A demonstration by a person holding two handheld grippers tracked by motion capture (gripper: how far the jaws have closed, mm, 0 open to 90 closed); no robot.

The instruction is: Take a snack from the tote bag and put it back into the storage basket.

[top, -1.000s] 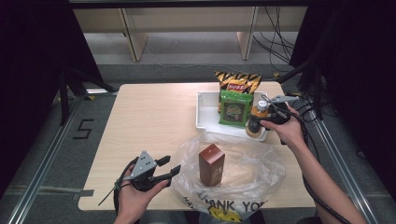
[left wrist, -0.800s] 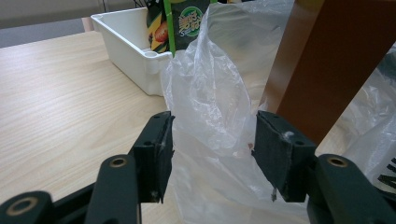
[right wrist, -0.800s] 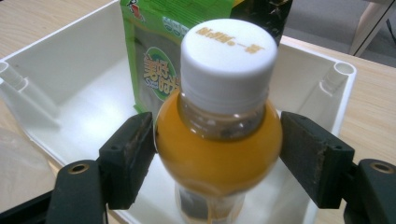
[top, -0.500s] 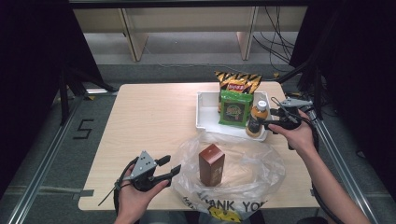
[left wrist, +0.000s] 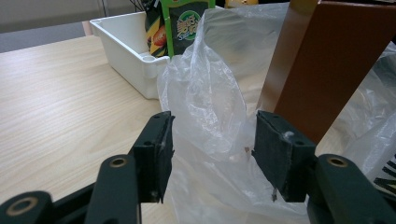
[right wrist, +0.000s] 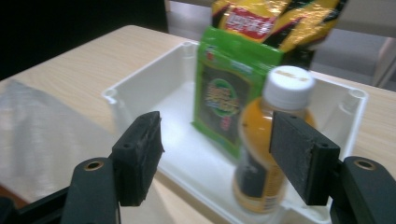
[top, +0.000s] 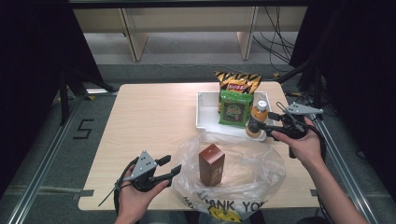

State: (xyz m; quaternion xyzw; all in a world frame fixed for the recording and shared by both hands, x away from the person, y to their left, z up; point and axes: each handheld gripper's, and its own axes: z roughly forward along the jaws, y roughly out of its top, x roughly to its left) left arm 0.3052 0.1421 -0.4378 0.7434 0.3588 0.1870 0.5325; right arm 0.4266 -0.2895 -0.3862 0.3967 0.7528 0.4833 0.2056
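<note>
The orange drink bottle (top: pixel 257 120) stands upright, long axis vertical and white cap up, at the near right corner of the white tray (top: pixel 204 114), which sits toward the far right part of the table (top: pixel 149 121). In the right gripper view the bottle (right wrist: pixel 267 154) rises just in front of the right-hand pad, inside the gap between the jaws, and no pad is seen touching it. The right gripper (top: pixel 261 125) is spread wide with nothing in its hold, its jaws pointing left toward the bottle from the table's right edge. Behind the bottle, a green snack packet (top: pixel 235 108) stands upright in the tray, and a yellow and black chip bag (top: pixel 238 83) stands behind that at the tray's far side. Near the table's near edge lies a clear plastic bag (top: pixel 252 172), and a brown carton (top: pixel 211 164) stands upright within it, long axis vertical. The left gripper (top: pixel 172 167) rests by the bag's left side, its jaws wide apart; in the left gripper view a fold of the bag (left wrist: pixel 210 107) rises between the pads, not pinched.
</note>
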